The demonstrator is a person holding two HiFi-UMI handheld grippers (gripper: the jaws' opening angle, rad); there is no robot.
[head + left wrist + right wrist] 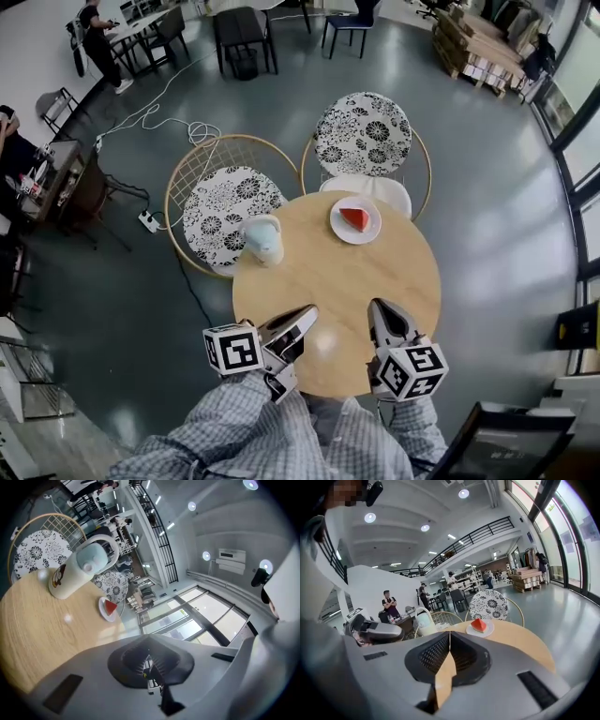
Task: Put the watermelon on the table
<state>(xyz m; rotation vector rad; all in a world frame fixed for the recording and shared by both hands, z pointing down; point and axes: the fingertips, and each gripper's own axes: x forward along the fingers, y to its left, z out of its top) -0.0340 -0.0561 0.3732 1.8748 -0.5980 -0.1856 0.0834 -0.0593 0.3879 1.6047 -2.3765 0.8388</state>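
Note:
A red watermelon wedge (355, 218) lies on a small white plate (339, 228) at the far side of the round wooden table (403, 272). The wedge (111, 607) (478, 624) shows small and distant in both gripper views. A pale blue-and-white jug (263, 239) stands at the table's far left. Over the near edge of the table, my left gripper (305, 315) and my right gripper (379, 308) are both shut with nothing held. In each gripper's own view the jaws meet, for the left gripper (149, 665) and the right gripper (449, 638).
Two round wire chairs with floral cushions stand behind the table, one at the left (230, 208) and one at the back (364, 133). A power strip (148, 221) with cables lies on the grey floor. A dark frame (506, 439) stands at my lower right.

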